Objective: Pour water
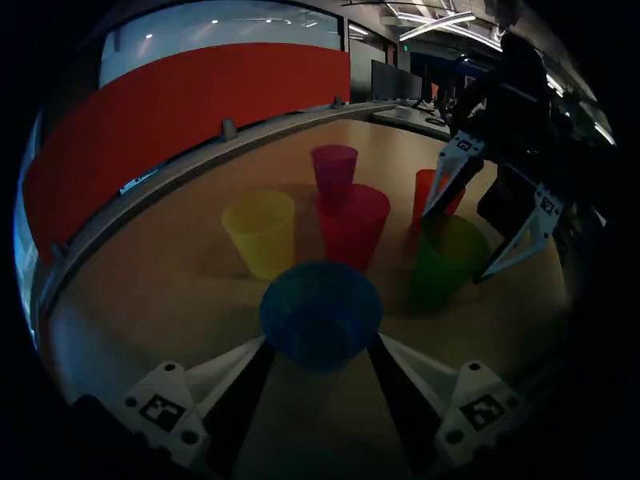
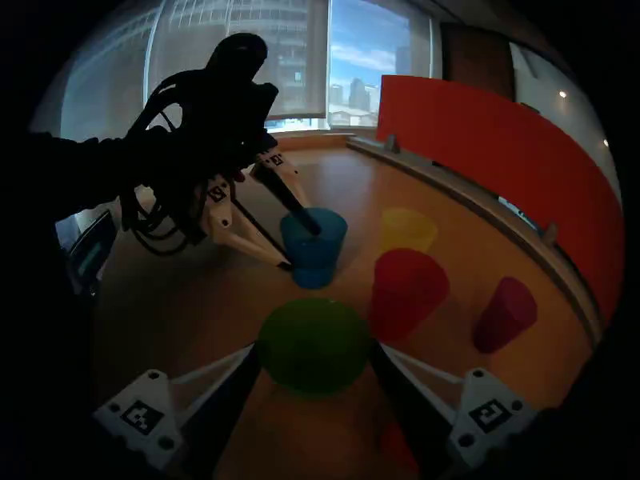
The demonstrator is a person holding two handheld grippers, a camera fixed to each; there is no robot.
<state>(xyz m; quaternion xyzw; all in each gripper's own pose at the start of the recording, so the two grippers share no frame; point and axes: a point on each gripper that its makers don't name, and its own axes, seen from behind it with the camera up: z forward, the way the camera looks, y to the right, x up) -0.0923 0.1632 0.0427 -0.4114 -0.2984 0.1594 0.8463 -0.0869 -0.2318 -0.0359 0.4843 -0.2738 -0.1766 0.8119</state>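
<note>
Left gripper view: the left gripper [image 1: 320, 342] clasped the blue cup [image 1: 320, 308] at bottom centre; the right gripper [image 1: 452, 246] gripped the green cup [image 1: 442, 260] at centre right. Right gripper view: the green cup sat clamped at bottom centre.

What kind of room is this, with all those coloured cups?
Probably an open office high in a city building: a long wooden desk with a red divider panel, computer screens behind, and big windows overlooking towers.
</note>
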